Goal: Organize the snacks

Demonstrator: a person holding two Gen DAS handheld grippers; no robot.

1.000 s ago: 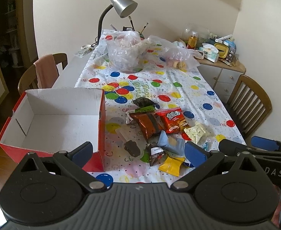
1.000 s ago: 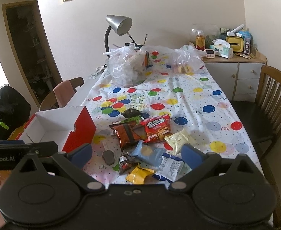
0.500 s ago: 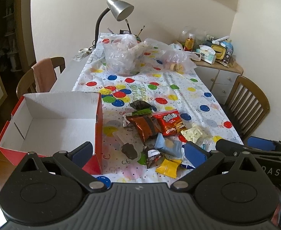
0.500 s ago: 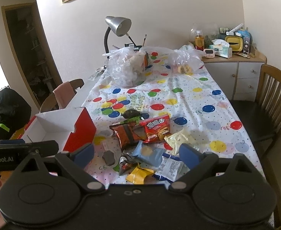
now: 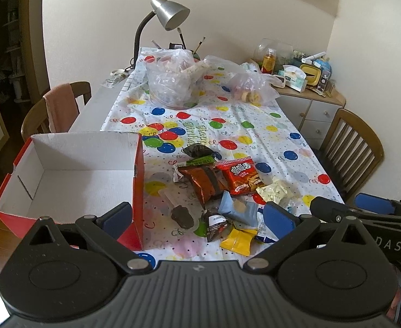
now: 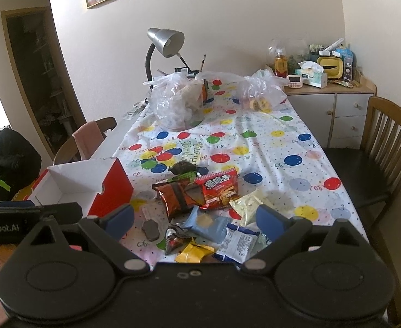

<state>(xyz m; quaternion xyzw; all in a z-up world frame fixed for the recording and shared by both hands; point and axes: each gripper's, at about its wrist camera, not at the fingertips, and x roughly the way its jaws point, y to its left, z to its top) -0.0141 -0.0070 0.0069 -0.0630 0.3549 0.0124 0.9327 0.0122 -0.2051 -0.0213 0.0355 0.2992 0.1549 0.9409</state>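
Observation:
Several snack packets lie in a pile near the table's front edge: a red packet [image 5: 240,175] [image 6: 218,190], a brown packet [image 5: 203,183] [image 6: 177,195], a light blue packet [image 5: 237,210] [image 6: 207,224], a yellow packet [image 5: 238,239] [image 6: 193,251], a pale green packet [image 5: 273,192] [image 6: 248,203]. An empty red box with a white inside [image 5: 72,175] [image 6: 91,183] stands to their left. My left gripper [image 5: 197,218] is open and empty, above the pile's near side. My right gripper [image 6: 195,218] is open and empty, just in front of the pile.
Two clear plastic bags [image 5: 170,82] [image 5: 251,88] and a grey desk lamp [image 5: 170,13] stand at the table's far end. Wooden chairs stand at the left [image 5: 55,109] and right [image 5: 351,147]. A cluttered cabinet [image 6: 329,95] is at the back right.
Both grippers have drifted slightly; the view shifts a little. Nothing on the table has moved, and both grippers stay open.

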